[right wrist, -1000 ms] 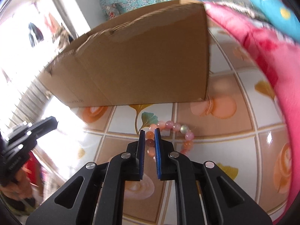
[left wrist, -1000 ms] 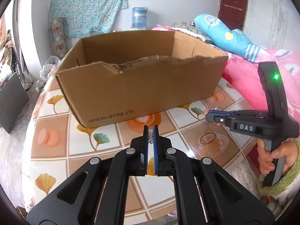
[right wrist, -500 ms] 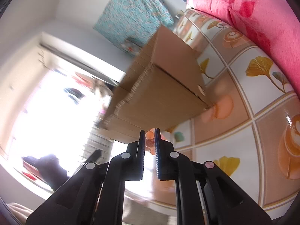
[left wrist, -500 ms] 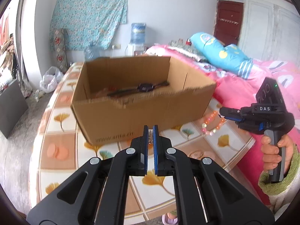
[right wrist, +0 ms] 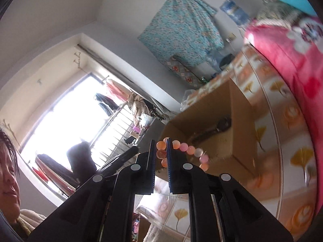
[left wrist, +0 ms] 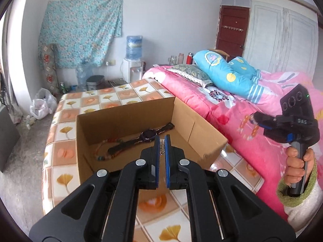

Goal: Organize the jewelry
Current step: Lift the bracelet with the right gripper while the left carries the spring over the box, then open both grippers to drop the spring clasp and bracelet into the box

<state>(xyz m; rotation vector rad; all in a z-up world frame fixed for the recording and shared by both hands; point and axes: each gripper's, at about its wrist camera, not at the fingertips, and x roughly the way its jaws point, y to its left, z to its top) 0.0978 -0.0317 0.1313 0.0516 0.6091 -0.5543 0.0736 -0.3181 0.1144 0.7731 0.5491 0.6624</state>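
Observation:
My left gripper [left wrist: 162, 139] is shut on a small silver ridged piece of jewelry [left wrist: 162, 146], held above the near wall of an open cardboard box [left wrist: 125, 119]. Inside the box lie a dark wristwatch [left wrist: 148, 135] and a string of beads [left wrist: 100, 153]. My right gripper [right wrist: 161, 145] is shut on a bracelet of pink and orange beads [right wrist: 189, 150], which hangs in the air beside the box [right wrist: 240, 121]. In the left wrist view the right gripper [left wrist: 256, 118] hovers right of the box, over the pink bedding, held by a hand [left wrist: 295, 162].
The box stands on a table with a tiled ginkgo-print cover [left wrist: 66, 129]. A bed with a pink quilt [left wrist: 232, 113] and blue pillow [left wrist: 228, 74] runs along the table's right side. A water dispenser [left wrist: 133, 60] stands by the far wall. A person sits at the left [right wrist: 8, 161].
Both grippers have risen; the box's inside now shows from above. The right gripper has lifted the bead bracelet off the table and tilted up toward level.

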